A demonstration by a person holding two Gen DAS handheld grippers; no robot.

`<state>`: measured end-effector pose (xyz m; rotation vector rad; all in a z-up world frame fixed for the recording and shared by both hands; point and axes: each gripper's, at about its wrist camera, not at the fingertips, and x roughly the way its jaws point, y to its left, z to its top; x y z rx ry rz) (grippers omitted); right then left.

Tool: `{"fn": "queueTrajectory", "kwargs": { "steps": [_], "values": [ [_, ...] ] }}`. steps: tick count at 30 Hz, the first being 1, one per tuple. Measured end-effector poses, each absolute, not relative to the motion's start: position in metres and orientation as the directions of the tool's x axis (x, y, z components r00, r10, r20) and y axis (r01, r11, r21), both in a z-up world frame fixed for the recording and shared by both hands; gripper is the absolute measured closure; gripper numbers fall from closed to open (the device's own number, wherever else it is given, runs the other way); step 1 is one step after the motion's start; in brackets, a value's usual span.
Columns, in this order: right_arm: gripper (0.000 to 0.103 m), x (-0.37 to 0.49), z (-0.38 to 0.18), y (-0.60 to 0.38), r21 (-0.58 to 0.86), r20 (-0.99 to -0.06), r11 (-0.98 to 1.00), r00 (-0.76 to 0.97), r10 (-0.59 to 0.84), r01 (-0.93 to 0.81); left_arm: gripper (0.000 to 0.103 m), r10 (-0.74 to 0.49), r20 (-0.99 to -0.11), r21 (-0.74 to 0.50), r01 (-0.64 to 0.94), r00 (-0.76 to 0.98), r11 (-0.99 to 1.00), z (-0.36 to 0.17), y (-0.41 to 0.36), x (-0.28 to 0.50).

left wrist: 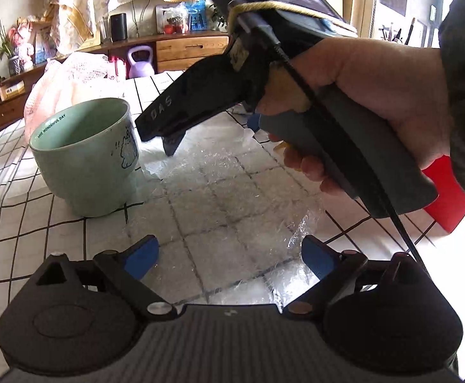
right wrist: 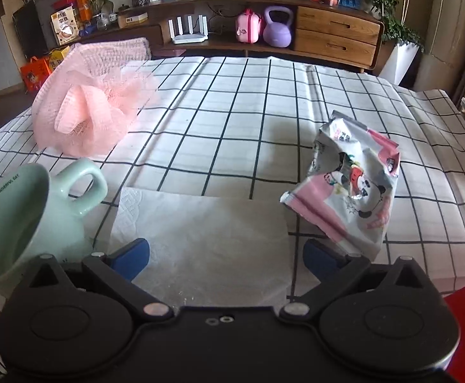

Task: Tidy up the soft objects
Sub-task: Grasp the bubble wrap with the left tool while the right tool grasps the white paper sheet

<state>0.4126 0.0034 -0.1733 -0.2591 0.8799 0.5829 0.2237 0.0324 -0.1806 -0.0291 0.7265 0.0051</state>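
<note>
Both grippers hover spread and empty, the mug crowding your work.
Your left gripper (left wrist: 229, 257) over the plastic wrap (left wrist: 219, 191) and right gripper (right wrist: 226, 260) over the tissue (right wrist: 200, 229) could knock the mug (right wrist: 25, 217).

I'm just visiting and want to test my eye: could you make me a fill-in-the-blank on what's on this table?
1. The mug is pale ____.
2. The mesh bundle is ____.
3. The white tissue lies between the mug and the crumpled ____.
4. The tablecloth has a ____ pattern.

Missing words: green; pink; wrapper; checked
</note>
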Motion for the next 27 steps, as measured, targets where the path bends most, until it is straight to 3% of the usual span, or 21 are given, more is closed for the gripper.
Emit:
{"fn": "queueTrajectory", "kwargs": {
  "steps": [2,5,8,11,13,16,19,27],
  "values": [
    [0.003,0.411,-0.177,0.007,0.011,-0.792,0.808,0.489,0.366,-0.589,0.01,0.002,-0.661,-0.018,-0.019,0.75,1.0,-0.181,0.031,0.222],
    [0.006,0.408,-0.178,0.011,-0.023,-0.782,0.802,0.51,0.357,-0.596,0.022,0.026,-0.654,-0.009,-0.042,0.756,0.999,-0.179,0.033,0.221],
    [0.015,0.405,-0.178,0.011,-0.032,-0.775,0.794,0.516,0.364,-0.607,0.035,0.043,-0.648,-0.003,-0.06,0.76,0.998,-0.178,0.033,0.221],
    [0.034,0.4,-0.175,0.013,-0.03,-0.766,0.782,0.517,0.383,-0.623,0.049,0.049,-0.647,-0.009,-0.072,0.761,0.997,-0.176,0.034,0.221],
    [0.055,0.396,-0.173,0.016,-0.029,-0.76,0.766,0.511,0.4,-0.642,0.06,0.049,-0.646,-0.015,-0.077,0.761,0.997,-0.175,0.035,0.221],
    [0.078,0.39,-0.17,0.02,-0.038,-0.756,0.757,0.514,0.405,-0.652,0.067,0.051,-0.648,-0.021,-0.084,0.76,0.996,-0.172,0.037,0.218],
    [0.085,0.386,-0.165,0.02,-0.037,-0.752,0.761,0.52,0.405,-0.647,0.072,0.045,-0.65,-0.033,-0.088,0.758,0.996,-0.17,0.039,0.216],
    [0.088,0.374,-0.133,-0.018,0.052,-0.705,0.803,0.547,0.45,-0.594,0.086,0.007,-0.623,-0.066,-0.062,0.782,0.996,-0.156,0.037,0.204]
  ]
}}
